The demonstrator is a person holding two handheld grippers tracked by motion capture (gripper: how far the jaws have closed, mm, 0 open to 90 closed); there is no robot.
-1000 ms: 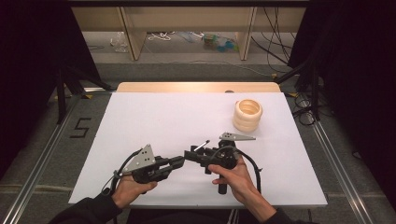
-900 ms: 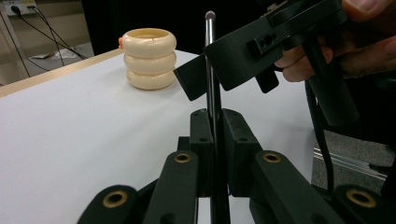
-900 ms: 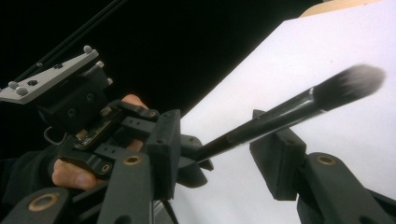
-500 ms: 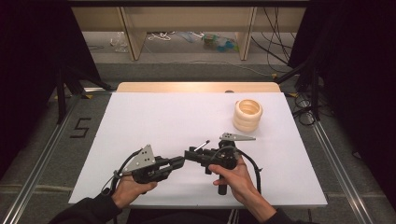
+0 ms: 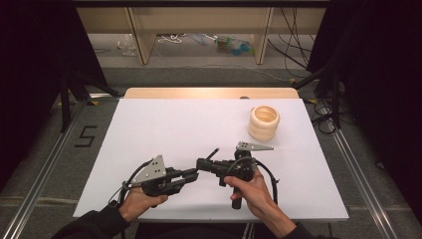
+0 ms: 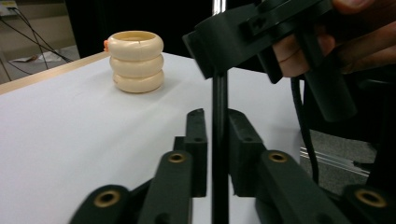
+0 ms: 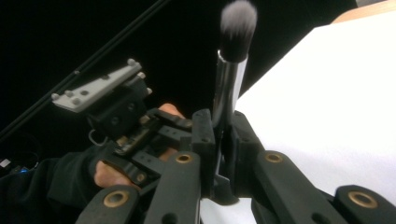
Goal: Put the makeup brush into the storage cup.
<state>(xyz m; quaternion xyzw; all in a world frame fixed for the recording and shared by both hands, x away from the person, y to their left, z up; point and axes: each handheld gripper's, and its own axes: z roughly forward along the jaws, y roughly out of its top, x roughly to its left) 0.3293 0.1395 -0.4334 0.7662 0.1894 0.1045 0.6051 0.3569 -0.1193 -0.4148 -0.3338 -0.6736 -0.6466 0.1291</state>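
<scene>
- Handover at the near edge of the white table: a person is bringing two hand-held grippers tip to tip, with a makeup brush passing between them.
- The right gripper is taking over. Its jaws have just been closing, and in the right gripper view they are now clamping the brush at its shiny metal collar, the soft bristle head pointing away beyond the tips.
- The left gripper is beginning to give way. Its jaws have just been opening a little, with the thin black handle between them; in the left gripper view the pads are sitting close against it on both sides, so it is reading as a grip that is loosening rather than one let go.
- The brush is therefore being held at both ends, off the table surface, between the person's two hands.
- A stack of cream rings is standing well apart, toward the far right of the table, with nothing touching it.
- Judging by this, the transfer is nearing its end: the right grip looks secure, and the left jaws are likely needing to part further before that hand can draw back without dragging the handle along.
</scene>
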